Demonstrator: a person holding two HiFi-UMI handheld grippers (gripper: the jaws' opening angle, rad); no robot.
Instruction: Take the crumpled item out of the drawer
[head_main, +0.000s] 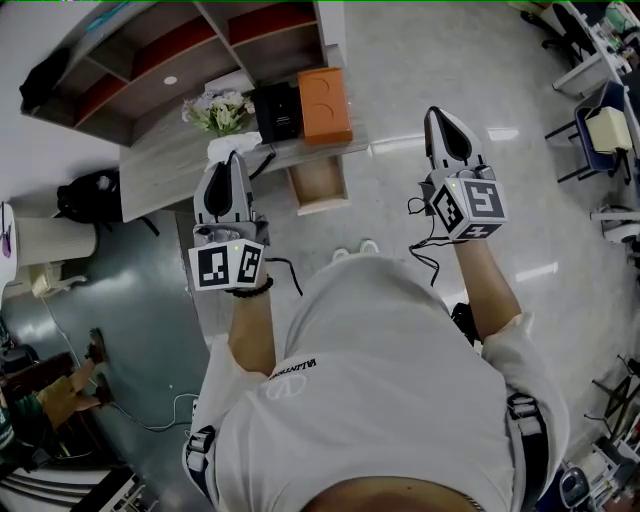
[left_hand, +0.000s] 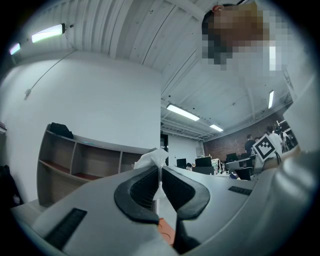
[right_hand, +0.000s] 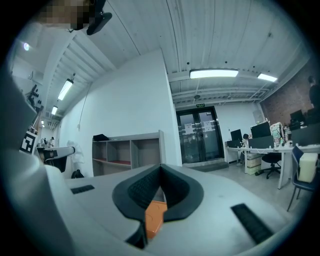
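Observation:
A white crumpled paper (left_hand: 153, 159) sticks up between the jaws of my left gripper (left_hand: 160, 170), which is shut on it. In the head view the left gripper (head_main: 233, 160) is held up over the edge of the wooden desk (head_main: 170, 160), and the white paper (head_main: 222, 147) shows at its tip. The desk's drawer (head_main: 318, 182) stands pulled open to the right of it. My right gripper (head_main: 433, 113) hangs over the floor to the right of the drawer. Its jaws (right_hand: 160, 169) are shut with nothing between them.
On the desk stand an orange box (head_main: 323, 105), a black box (head_main: 275, 110) and a bunch of flowers (head_main: 218, 110). A wooden shelf unit (head_main: 170, 50) stands behind the desk. Office desks and chairs (head_main: 600, 130) are at the far right. Cables (head_main: 150, 420) lie on the floor at the left.

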